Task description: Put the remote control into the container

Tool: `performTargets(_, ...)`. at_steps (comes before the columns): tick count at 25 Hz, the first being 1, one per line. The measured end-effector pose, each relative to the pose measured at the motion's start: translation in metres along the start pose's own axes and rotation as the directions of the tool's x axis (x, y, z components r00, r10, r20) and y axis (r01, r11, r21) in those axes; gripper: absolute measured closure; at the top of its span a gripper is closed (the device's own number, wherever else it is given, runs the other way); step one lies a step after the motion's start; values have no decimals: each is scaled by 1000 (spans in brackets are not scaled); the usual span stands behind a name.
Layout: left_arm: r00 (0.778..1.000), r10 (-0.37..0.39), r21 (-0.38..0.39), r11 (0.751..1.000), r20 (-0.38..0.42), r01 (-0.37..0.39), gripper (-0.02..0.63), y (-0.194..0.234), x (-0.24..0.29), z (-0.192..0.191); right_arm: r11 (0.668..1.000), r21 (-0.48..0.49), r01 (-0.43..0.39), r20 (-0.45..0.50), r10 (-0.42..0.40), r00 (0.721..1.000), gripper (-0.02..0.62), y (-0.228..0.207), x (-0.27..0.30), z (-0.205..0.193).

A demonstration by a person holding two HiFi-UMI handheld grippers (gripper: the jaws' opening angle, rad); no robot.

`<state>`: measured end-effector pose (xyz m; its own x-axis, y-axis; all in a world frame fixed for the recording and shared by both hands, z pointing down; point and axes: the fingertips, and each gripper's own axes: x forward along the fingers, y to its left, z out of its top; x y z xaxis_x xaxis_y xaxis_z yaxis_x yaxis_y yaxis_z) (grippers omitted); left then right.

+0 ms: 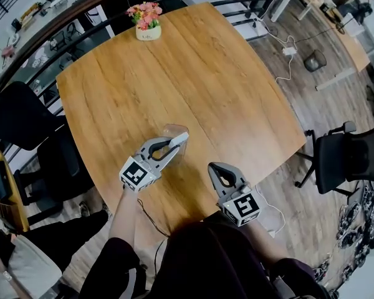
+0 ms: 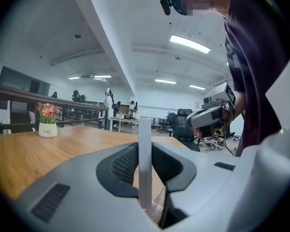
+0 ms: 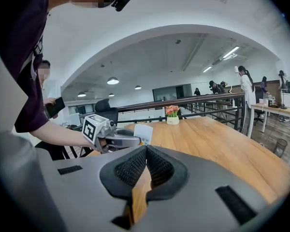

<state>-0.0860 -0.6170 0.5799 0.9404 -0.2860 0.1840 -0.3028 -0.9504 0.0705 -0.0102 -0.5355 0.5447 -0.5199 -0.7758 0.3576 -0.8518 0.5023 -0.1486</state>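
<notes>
My left gripper (image 1: pixel 179 145) clamps the remote control (image 2: pixel 144 163) at the clear container (image 1: pixel 168 130) — next, lower it in and release — right gripper (image 1: pixel 217 170) closed, empty

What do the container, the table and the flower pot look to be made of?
Container: probably clear glossy plastic; the wood grain shows through its walls.
Table: wood or wood veneer with a satin finish; grain and plank seams run across it.
Pot: white and smooth, perhaps ceramic; too small to be sure.
</notes>
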Motion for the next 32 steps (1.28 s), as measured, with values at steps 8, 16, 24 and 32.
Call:
performTargets(8,1000,24,9,1000,-20,-23,499,4,-2,1,1000,-21,-14,-18,13,1000,575,11,10,12)
performTargets(16,993,116,36,993,-1,-115,499,3,-16,15,998,-29,-62,2,62,998,575,19,6,8)
performTargets(24,952,303,16,953,55,-304,500,-28,-36,56,989,-46,-139,82,143,986,575,39,5,33)
performTargets(32,893,450,-44,893,26,-449,583,-75,-53,72,978,-61,-199,183,207,961,575,56,-12,52)
